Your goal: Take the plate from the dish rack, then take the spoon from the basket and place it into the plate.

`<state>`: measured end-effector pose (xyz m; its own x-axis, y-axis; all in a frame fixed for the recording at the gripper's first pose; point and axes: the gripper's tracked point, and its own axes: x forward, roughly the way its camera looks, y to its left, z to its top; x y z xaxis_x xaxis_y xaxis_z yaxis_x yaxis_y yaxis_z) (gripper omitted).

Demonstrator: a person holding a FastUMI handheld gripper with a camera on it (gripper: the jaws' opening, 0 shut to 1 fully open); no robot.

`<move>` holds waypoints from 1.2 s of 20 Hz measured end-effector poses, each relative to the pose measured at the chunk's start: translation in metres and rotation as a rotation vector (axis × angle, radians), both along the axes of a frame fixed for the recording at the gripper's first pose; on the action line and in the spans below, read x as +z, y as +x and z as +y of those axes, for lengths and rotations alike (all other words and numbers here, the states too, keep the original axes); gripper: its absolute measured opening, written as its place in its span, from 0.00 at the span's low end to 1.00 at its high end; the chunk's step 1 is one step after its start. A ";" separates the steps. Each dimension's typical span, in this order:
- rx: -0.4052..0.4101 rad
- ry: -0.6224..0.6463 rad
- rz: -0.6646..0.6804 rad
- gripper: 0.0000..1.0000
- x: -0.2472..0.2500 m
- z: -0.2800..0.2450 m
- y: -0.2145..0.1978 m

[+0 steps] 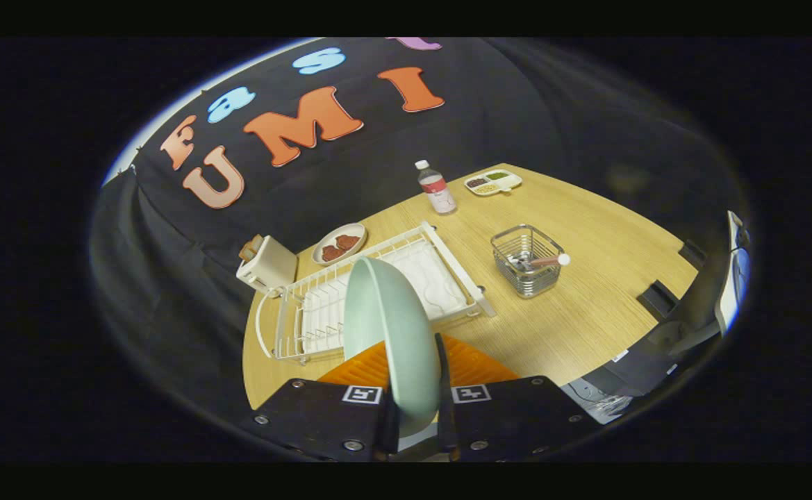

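Note:
A pale green plate (386, 326) stands on edge between my fingers, lifted above the table, and my gripper (416, 417) is shut on its rim. Beyond it lies the white dish rack (287, 319), with nothing left in its slots that I can see. A wire basket (527, 267) stands to the right of the rack, holding a spoon (548, 261) whose handle sticks out over the rim with a pale round end.
Under the plate lies an orange mat (475, 364). Behind the rack sit a toaster (265, 265) and a plate of reddish food (340, 244). A bottle (435, 187) and a divided snack tray (493, 182) stand at the table's far side.

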<state>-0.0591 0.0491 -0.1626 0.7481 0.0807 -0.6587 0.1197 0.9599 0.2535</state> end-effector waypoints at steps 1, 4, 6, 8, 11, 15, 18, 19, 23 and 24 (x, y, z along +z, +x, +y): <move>-0.005 0.006 0.005 0.22 -0.005 -0.005 -0.005; -0.024 0.066 0.027 0.22 -0.022 -0.007 -0.023; -0.030 0.099 0.044 0.22 -0.036 -0.009 -0.033; -0.036 0.140 0.064 0.22 -0.051 -0.006 -0.039; -0.041 0.185 0.101 0.22 -0.074 -0.002 -0.044; -0.045 0.269 0.138 0.22 -0.098 0.010 -0.046; -0.065 0.337 0.180 0.22 -0.120 0.021 -0.045; -0.068 0.350 0.190 0.22 -0.127 0.023 -0.045; -0.080 0.442 0.200 0.22 -0.135 0.034 -0.043; -0.087 0.471 0.189 0.22 -0.133 0.035 -0.040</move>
